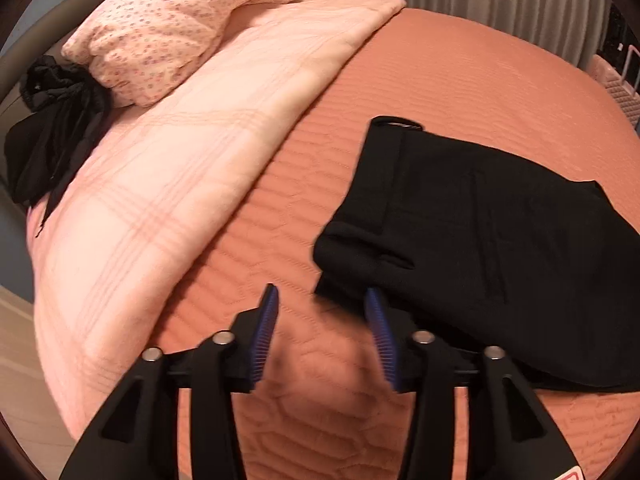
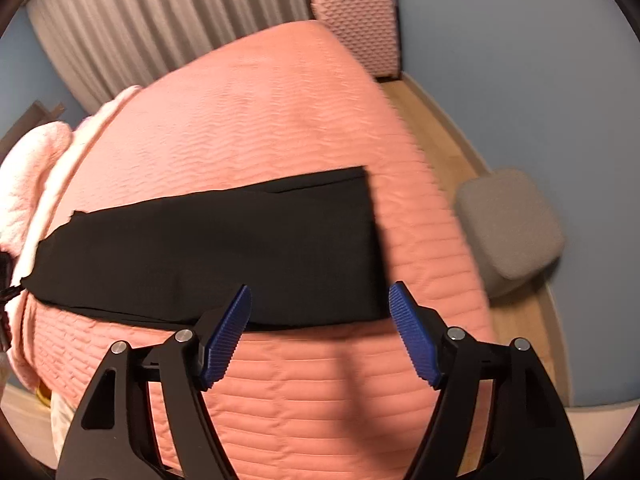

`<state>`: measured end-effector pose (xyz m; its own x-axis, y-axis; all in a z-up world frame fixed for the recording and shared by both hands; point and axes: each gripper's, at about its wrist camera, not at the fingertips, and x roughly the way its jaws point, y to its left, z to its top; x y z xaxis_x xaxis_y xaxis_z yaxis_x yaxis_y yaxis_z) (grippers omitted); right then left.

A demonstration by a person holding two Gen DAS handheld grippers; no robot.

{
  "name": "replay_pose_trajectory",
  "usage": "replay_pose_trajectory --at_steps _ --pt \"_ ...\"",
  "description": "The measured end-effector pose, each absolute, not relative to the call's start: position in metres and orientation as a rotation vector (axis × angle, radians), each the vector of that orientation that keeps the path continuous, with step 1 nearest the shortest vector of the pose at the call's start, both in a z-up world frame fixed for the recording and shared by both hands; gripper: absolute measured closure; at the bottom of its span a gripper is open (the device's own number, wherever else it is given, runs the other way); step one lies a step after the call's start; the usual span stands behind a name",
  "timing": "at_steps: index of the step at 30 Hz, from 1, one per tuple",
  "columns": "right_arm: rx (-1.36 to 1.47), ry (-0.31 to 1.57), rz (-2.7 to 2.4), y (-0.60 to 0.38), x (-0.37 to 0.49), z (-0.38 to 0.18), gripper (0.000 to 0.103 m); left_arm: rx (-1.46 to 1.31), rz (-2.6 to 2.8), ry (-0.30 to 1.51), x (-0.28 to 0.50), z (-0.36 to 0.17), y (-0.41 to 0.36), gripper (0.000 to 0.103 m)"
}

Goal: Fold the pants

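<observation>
Black pants [image 1: 480, 240] lie flat on the salmon quilted bed [image 1: 460, 64], folded lengthwise with the waistband end toward the left wrist view. In the right wrist view the pants [image 2: 220, 248] stretch as a long black band across the bed [image 2: 260, 120], leg hems at the right. My left gripper [image 1: 322, 300] is open and empty, its right finger [image 1: 380, 332] close to the pants' near left corner. My right gripper [image 2: 320, 300] is open and empty, just above the near edge of the pants by the hem end.
A pale pink plaid blanket [image 1: 168, 168] and a floral pillow [image 1: 168, 28] lie at the bed's left, with a dark garment [image 1: 52, 128] beside them. A pink suitcase [image 2: 356, 28], a grey pouf [image 2: 508, 228] and wood floor [image 2: 452, 152] lie beyond the bed. Curtains [image 2: 160, 20] hang behind.
</observation>
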<state>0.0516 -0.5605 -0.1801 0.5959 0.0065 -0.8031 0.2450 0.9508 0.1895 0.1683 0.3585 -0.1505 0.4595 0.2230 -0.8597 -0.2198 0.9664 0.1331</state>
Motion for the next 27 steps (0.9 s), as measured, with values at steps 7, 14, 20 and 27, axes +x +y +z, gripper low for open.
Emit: replay_pose_trajectory --at_steps 7,14,20,27 --pt "0.286 0.951 -0.277 -0.584 0.073 -0.194 0.032 0.099 0.52 1.034 0.143 -0.122 0.388 0.053" --pt "0.218 0.976 -0.144 -0.567 0.122 -0.189 0.096 0.13 0.347 0.895 0.123 -0.078 0.284 0.046" --pt "0.083 0.818 -0.113 -0.56 0.09 -0.135 0.094 0.046 0.196 0.846 0.115 -0.081 0.207 0.033" --pt "0.127 1.069 -0.38 -0.592 0.069 -0.205 0.088 0.073 0.21 0.965 0.134 -0.136 0.184 0.033"
